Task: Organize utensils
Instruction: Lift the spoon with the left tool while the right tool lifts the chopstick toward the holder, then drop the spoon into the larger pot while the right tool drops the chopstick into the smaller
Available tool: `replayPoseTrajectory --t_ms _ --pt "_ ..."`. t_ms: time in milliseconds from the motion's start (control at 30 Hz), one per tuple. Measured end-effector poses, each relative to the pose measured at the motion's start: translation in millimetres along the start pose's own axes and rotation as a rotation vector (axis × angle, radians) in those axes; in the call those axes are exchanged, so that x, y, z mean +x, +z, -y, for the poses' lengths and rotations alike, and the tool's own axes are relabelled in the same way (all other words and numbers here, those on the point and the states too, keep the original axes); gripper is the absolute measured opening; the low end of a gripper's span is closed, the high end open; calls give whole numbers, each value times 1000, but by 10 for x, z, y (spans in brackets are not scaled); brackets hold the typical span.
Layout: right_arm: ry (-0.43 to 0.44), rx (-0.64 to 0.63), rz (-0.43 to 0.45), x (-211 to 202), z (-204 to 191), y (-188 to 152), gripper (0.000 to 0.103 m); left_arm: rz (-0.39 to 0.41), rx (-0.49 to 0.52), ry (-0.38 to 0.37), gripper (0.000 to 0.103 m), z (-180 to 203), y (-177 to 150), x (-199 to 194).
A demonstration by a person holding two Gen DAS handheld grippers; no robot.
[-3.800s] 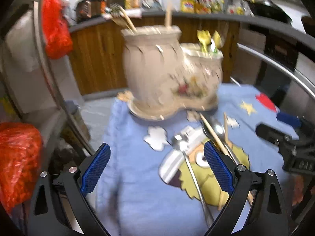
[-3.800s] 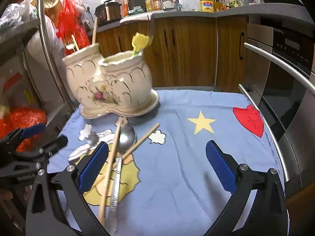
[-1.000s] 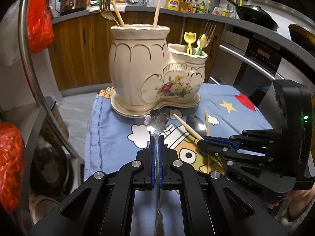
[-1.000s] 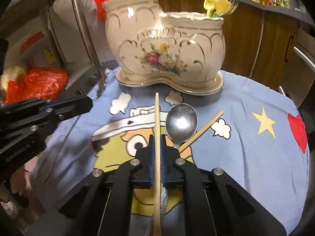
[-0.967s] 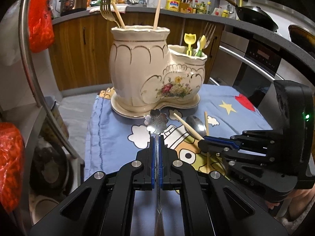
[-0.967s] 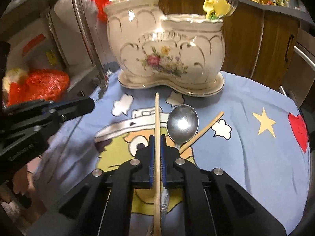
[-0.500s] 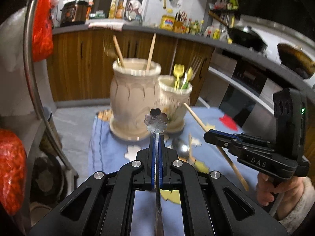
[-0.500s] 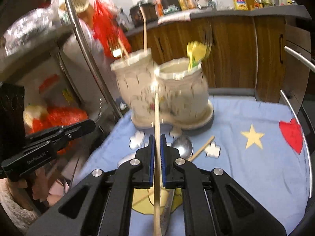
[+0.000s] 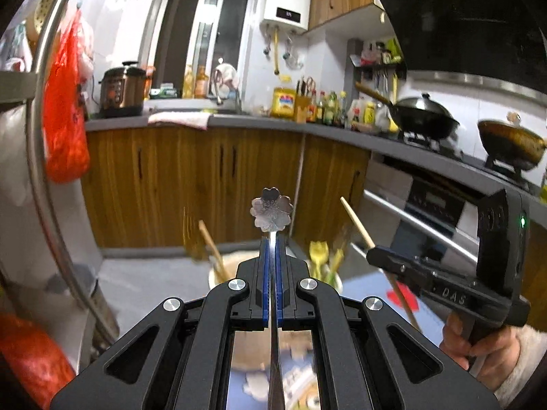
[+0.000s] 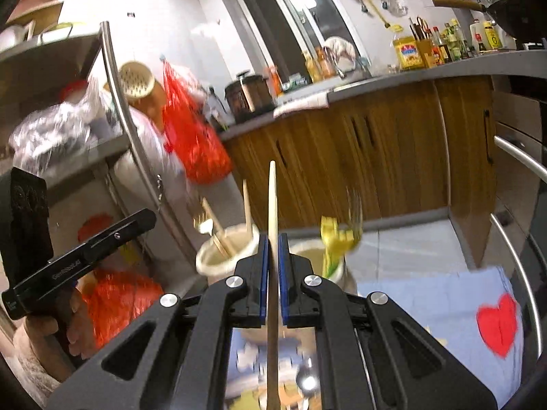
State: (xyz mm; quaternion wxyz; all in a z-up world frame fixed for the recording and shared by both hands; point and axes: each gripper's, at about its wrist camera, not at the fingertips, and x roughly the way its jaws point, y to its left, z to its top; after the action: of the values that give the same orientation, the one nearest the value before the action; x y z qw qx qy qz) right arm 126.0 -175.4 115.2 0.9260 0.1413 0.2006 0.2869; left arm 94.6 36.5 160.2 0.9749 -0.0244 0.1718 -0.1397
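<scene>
**Utensils up in the air, one in each gripper**

Utensils first: the left gripper [image 9: 271,256] has its blue pads pinched tight on a thin metal spoon [image 9: 272,210], holding it by the handle so the flower-shaped end sticks out past the fingertips. The rest of the handle runs back between the fingers toward the camera. The right gripper [image 10: 272,256] is doing the same thing with a wooden chopstick [image 10: 272,198]: jaws squeezed on it, tip poking forward and up, the other end trailing back under the gripper.

Both are held above the cream ceramic utensil holder [image 10: 227,251], which sits below and just ahead of the fingers. It's blurry, but you can make out two openings. The left one has a chopstick or two leaning in it; the right one has yellow plastic utensils [image 10: 336,239] and a fork poking out. The holder stands on a blue cartoon tablecloth [image 10: 441,294] with a red heart on it, and a big spoon [image 10: 307,381] lies on the cloth under the right gripper.

Further out: wooden cabinets [image 9: 191,184], a grey countertop, a red plastic bag [image 9: 65,130] hanging on the left, and a wok [image 9: 424,121] on the stove.
</scene>
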Motion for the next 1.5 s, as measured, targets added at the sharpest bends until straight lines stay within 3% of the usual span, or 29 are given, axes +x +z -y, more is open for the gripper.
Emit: replayPoseTrajectory --t_ms 433,933,1133,1333,1500 --pt "-14 29 149 732 197 411 6 134 -32 56 3 -233 423 650" --pt "-97 -66 263 919 145 290 6 175 0 105 3 -303 195 888" --pt "-151 -168 303 973 34 203 6 205 -6 99 3 -344 122 850" --pt "-130 -238 292 965 -13 86 6 217 -32 70 3 -398 57 766" --pt "-108 -222 252 953 48 27 6 207 -41 47 3 -436 12 716"
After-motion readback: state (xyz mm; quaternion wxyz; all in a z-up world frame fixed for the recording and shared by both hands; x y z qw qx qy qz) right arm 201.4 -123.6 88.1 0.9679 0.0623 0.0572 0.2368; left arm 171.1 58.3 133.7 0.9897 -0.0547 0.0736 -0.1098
